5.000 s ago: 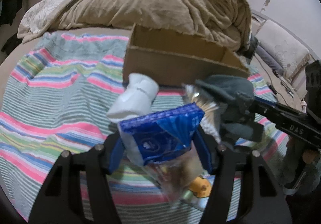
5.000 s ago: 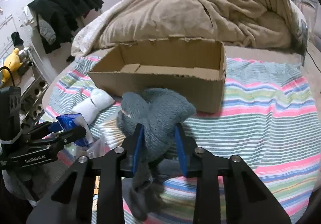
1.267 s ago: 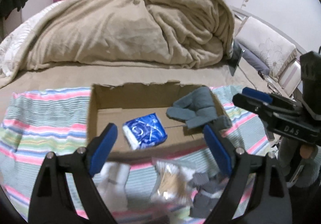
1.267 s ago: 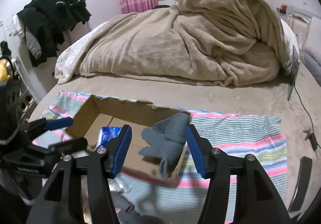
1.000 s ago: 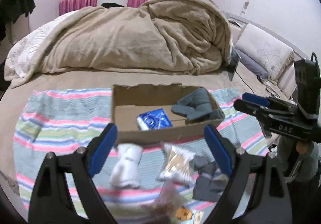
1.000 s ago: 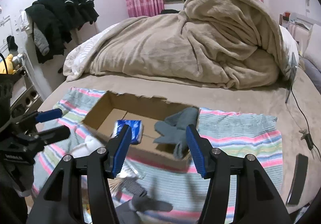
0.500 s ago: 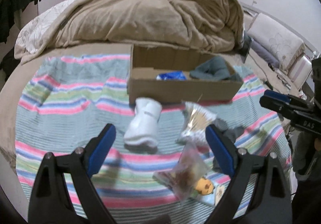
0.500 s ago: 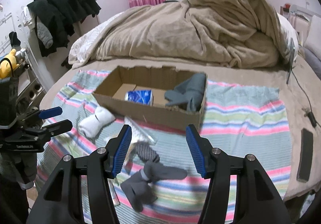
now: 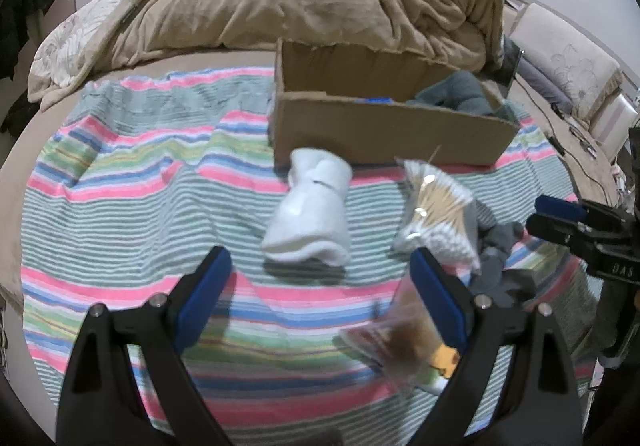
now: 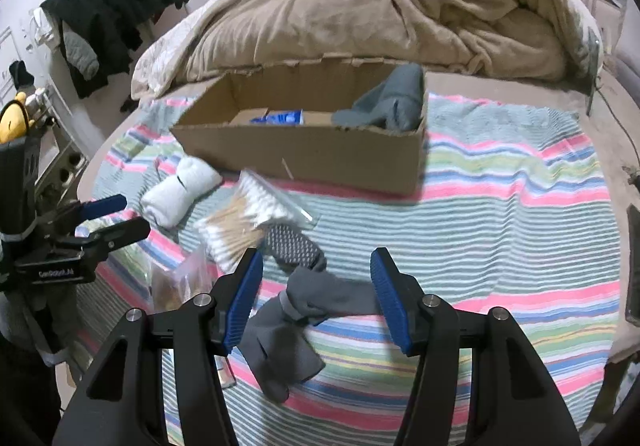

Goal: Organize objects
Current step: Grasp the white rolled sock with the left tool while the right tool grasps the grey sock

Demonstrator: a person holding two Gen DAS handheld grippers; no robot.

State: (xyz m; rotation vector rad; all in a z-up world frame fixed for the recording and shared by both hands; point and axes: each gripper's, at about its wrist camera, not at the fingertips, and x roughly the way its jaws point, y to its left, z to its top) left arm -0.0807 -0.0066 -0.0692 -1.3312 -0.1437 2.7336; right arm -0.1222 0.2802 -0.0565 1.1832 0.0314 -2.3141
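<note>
Both grippers, left (image 9: pixel 320 282) and right (image 10: pixel 316 286), hung spread and empty over the striped blanket (image 9: pixel 140 206), white socks (image 9: pixel 312 214), swabs (image 10: pixel 240 222) and grey socks (image 10: pixel 296 310) lying before the box (image 10: pixel 304 154).

Soft, even indoor light, moderately bright, casts only faint shadows; no glare shows. Fisheye distortion bends both views, with black vignetting at the corners; the clear snack bag (image 9: pixel 404 342) looks motion-blurred.

On the bed we see the cardboard box (image 10: pixel 304 150) before the heaped blanket (image 10: pixel 360 6) — a sock (image 10: pixel 392 102) and packet (image 10: pixel 280 117) in it. Before the box lie rolled socks (image 10: pixel 180 190), cotton swabs (image 10: pixel 248 222) to their right — loose socks (image 10: pixel 292 310) nearest.
</note>
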